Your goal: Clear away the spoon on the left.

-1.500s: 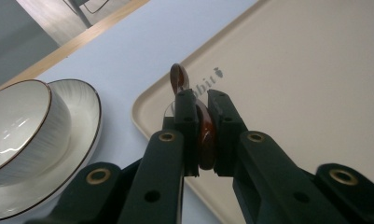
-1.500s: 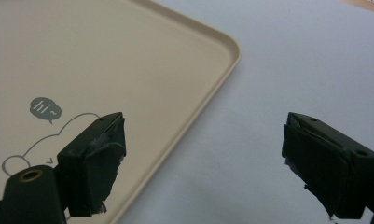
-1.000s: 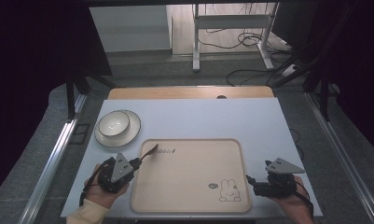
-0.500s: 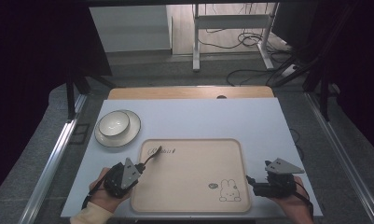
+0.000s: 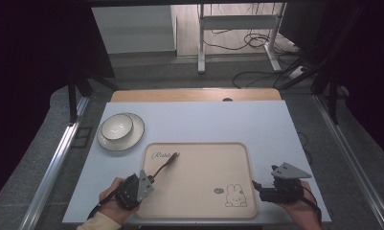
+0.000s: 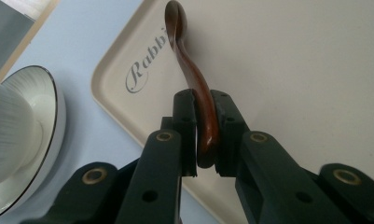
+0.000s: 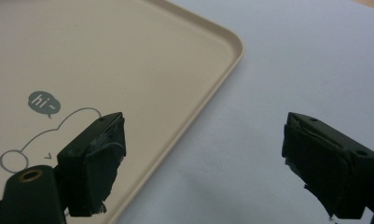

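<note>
The left gripper pinched the dark brown wooden spoon, bowl touching the beige rectangular tray near its far left corner, not yet released, while the right gripper stood spread over the tray's right edge.

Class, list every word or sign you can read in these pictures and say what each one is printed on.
"Rabb": cursive grey lettering at a corner of the beige tray; a brown spoon covers the rest of the word.
"hi~": in a small grey speech bubble above the rabbit outline on the same tray.
Nothing else carries readable text.
</note>
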`<state>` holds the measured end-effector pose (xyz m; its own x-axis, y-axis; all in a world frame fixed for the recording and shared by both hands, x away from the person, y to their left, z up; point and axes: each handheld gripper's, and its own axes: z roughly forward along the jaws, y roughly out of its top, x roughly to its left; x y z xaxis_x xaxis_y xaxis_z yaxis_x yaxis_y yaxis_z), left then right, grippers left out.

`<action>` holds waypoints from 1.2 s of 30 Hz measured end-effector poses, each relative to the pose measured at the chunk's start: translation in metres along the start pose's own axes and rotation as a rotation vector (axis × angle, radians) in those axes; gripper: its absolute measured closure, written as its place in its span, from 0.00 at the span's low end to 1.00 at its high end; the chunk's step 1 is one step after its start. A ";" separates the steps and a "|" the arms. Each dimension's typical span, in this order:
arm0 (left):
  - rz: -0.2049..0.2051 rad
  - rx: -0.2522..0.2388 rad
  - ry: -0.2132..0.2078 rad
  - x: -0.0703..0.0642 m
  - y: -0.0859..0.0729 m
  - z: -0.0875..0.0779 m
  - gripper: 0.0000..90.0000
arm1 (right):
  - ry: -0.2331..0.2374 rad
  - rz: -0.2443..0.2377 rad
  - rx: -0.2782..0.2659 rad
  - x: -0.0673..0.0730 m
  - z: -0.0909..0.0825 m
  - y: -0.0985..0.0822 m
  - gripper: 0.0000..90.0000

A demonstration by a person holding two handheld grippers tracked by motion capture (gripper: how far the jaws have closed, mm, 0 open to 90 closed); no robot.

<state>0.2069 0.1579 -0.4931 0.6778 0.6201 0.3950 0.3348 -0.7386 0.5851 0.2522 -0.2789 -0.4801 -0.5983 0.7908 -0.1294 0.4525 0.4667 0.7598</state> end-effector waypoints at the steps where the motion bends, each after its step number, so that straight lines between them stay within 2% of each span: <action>1: 0.001 0.001 -0.001 -0.001 0.000 0.000 0.91 | 0.001 0.000 0.000 0.000 0.000 0.000 0.15; 7: -0.003 0.006 -0.017 -0.002 0.000 0.002 0.90 | -0.003 -0.004 0.000 0.000 0.000 0.000 0.15; 16: 0.016 0.023 -0.061 -0.005 0.001 0.005 0.86 | -0.007 -0.008 0.002 0.000 0.001 0.000 0.15; 23: 0.009 0.041 -0.129 -0.008 0.001 0.011 0.77 | -0.009 -0.010 0.005 0.000 0.001 -0.001 0.15; 24: 0.009 0.041 -0.129 -0.008 0.001 0.011 0.74 | -0.009 -0.010 0.005 0.000 0.001 -0.001 0.15; 25: -0.003 0.037 -0.161 -0.007 0.001 0.012 0.72 | -0.009 -0.011 0.006 0.000 0.001 -0.001 0.15; 26: -0.003 0.037 -0.161 -0.007 0.001 0.012 0.69 | -0.009 -0.011 0.006 0.000 0.001 -0.001 0.15; 27: -0.020 0.026 -0.184 -0.007 0.001 0.013 0.69 | -0.009 -0.010 0.004 0.000 0.001 -0.001 0.15; 28: -0.034 0.026 -0.200 -0.006 0.000 0.013 0.63 | -0.009 -0.011 0.006 0.000 0.001 0.000 0.15; 30: -0.061 0.024 -0.207 -0.005 0.000 0.015 0.48 | -0.010 -0.011 0.006 0.000 0.001 0.000 0.15; 31: -0.083 0.018 -0.209 -0.003 0.000 0.015 0.37 | -0.010 -0.011 0.006 0.000 0.001 0.000 0.15; 34: -0.106 0.015 -0.227 -0.001 0.000 0.015 0.24 | -0.008 -0.011 0.006 0.000 0.001 0.000 0.15; 36: -0.119 0.005 -0.227 0.001 0.001 0.013 0.22 | -0.010 -0.011 0.005 -0.001 0.001 -0.001 0.15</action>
<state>0.2160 0.1545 -0.5015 0.7629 0.6280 0.1539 0.4241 -0.6657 0.6140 0.2530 -0.2792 -0.4814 -0.5967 0.7895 -0.1435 0.4495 0.4770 0.7553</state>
